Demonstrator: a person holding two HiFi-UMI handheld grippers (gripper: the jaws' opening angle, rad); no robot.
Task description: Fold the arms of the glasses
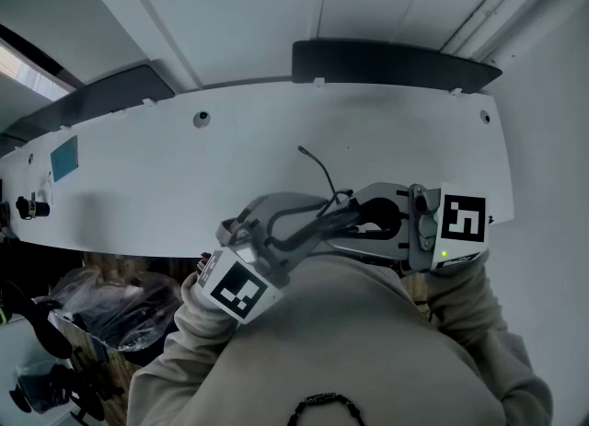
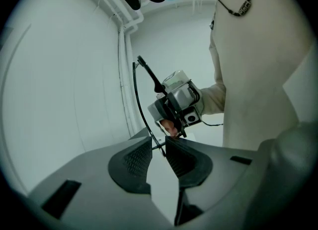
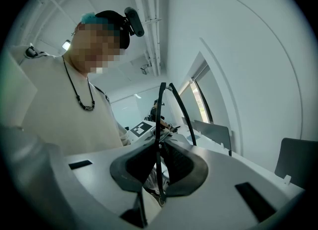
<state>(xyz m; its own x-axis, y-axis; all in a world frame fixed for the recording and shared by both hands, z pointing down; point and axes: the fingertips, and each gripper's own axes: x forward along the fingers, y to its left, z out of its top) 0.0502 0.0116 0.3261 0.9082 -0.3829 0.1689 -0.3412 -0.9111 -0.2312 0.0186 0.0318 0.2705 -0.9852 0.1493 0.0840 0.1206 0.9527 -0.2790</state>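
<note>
The thin black glasses (image 1: 319, 168) hang in the air between my two grippers, close to the person's chest and above the white table (image 1: 184, 166). My right gripper (image 1: 370, 222) is shut on the frame, which runs as a thin black line between its pads (image 3: 158, 147). Two arms of the glasses (image 3: 183, 112) rise beyond them. My left gripper (image 1: 322, 224) reaches in from the left. In its own view one curved arm (image 2: 140, 107) passes between the pad tips (image 2: 158, 144), with a gap at each side, so the jaws stand slightly open.
Two dark chair backs (image 1: 386, 61) (image 1: 101, 97) stand along the table's far edge. A small black object (image 1: 28, 205) and a teal patch (image 1: 64, 157) sit at the table's left end. Plastic bags and dark gear (image 1: 110, 309) lie on the floor at lower left.
</note>
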